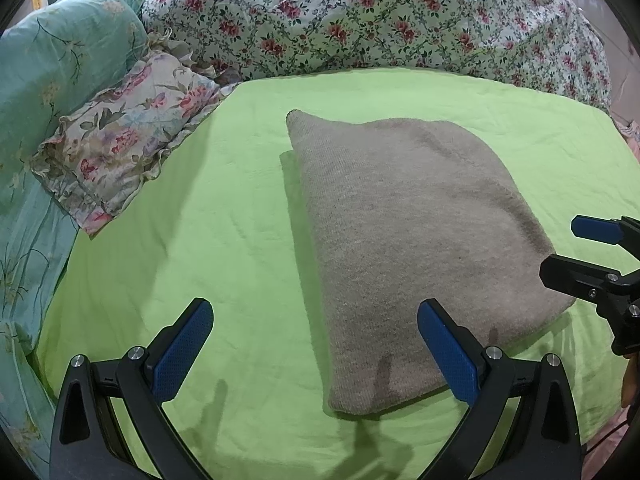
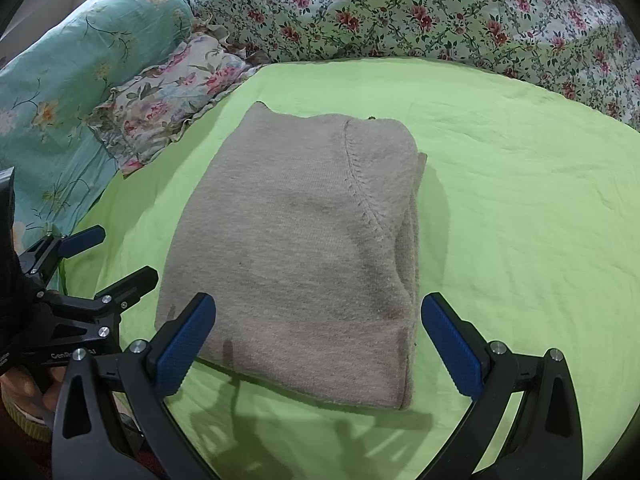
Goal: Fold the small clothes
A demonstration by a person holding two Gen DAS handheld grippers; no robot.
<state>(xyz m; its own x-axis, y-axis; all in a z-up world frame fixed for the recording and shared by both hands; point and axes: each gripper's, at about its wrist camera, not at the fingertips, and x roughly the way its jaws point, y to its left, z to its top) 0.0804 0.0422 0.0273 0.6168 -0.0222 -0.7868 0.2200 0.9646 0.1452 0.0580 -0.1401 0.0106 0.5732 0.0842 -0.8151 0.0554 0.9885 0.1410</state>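
Observation:
A grey-brown knitted garment (image 1: 404,240) lies folded into a compact rectangle on the lime green sheet (image 1: 208,216). It also shows in the right wrist view (image 2: 296,256), with a stitched seam across its top layer. My left gripper (image 1: 316,344) is open and empty, hovering over the garment's near left corner. My right gripper (image 2: 318,340) is open and empty, above the garment's near edge. The right gripper also shows at the right edge of the left wrist view (image 1: 576,252), and the left gripper at the left edge of the right wrist view (image 2: 116,256).
A floral frilled pillow (image 1: 120,140) lies at the left of the sheet. A teal floral quilt (image 1: 48,80) is heaped further left. A white quilt with red flowers (image 1: 360,16) is piled along the back. The sheet's right edge (image 1: 616,152) drops off.

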